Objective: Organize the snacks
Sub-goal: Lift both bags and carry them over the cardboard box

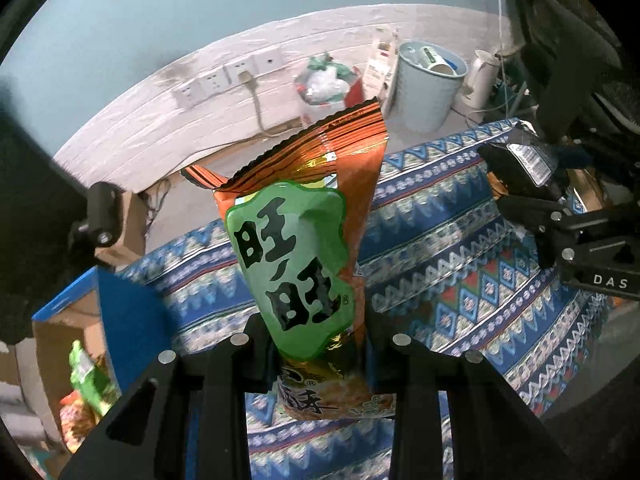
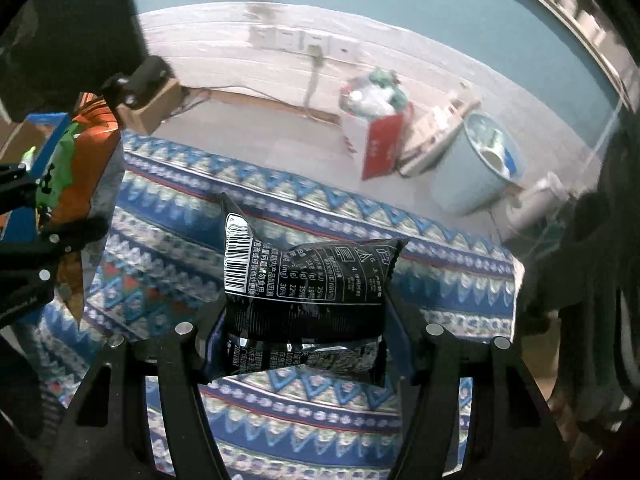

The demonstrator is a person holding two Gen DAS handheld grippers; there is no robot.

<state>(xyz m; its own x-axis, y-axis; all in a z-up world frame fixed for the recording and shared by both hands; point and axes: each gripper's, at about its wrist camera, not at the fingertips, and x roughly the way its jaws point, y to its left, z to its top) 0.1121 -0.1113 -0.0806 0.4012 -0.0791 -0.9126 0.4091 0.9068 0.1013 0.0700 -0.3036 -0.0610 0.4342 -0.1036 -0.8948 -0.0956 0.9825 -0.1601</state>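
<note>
Snack packs: two | left gripper (image 1: 320, 344) clamps orange pack (image 1: 304, 240) | right gripper (image 2: 304, 332) clamps black pack (image 2: 304, 292) | patterned cloth (image 2: 280, 420) beneath both, edge ahead

A lived-in home room: the surface (image 2: 304, 396) beneath the tongs wears a patterned blue cloth, and beyond it a white brick-patterned wall (image 1: 132, 128) carries a row of sockets (image 1: 228, 76). Ahead on the floor stand a pale blue bin (image 1: 428, 88), a stuffed red-and-white box (image 2: 376, 136) and a white kettle (image 1: 480, 78).
</note>
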